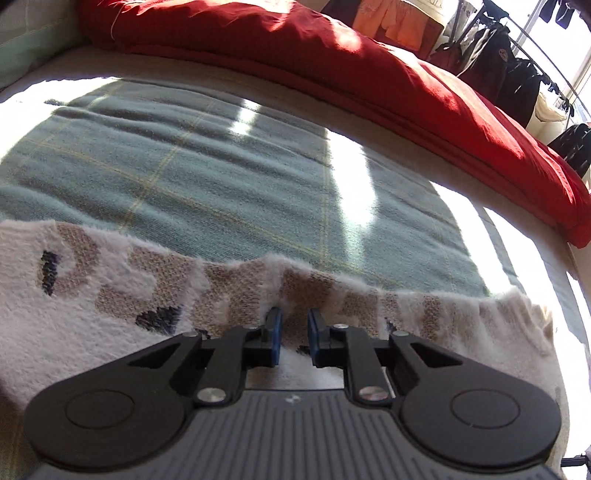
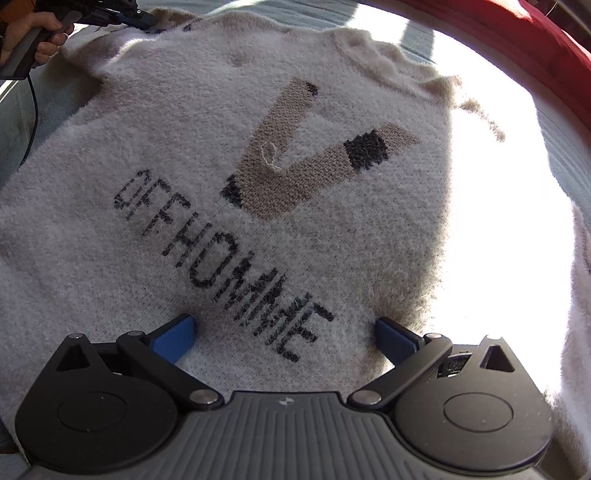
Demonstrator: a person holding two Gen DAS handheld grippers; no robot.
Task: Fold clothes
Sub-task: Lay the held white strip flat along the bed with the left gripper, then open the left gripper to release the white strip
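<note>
Nearest in the right wrist view, the right gripper hangs steeply over a fluffy cream sweater, its blue pads spread wide and released, holding nothing; the black knitted lettering runs between them. Beyond the letters sits a tan V-shaped motif with dark tips (a loose loop of white thread lies on it). At the far left of that view a hand holds the left gripper at the sweater's far edge.

In the left wrist view the left gripper has its blue pads drawn close, a narrow gap between them, with a raised ridge of the sweater at their tips; whether the pads actually pinch the knit cannot be told. The sweater lies spread flat on a grey-green checked blanket, which stretches away in patches of strong sunlight. Farther off a red duvet is bunched along the far side, and beyond it, at the far right, dark clothes hang on a drying rack
</note>
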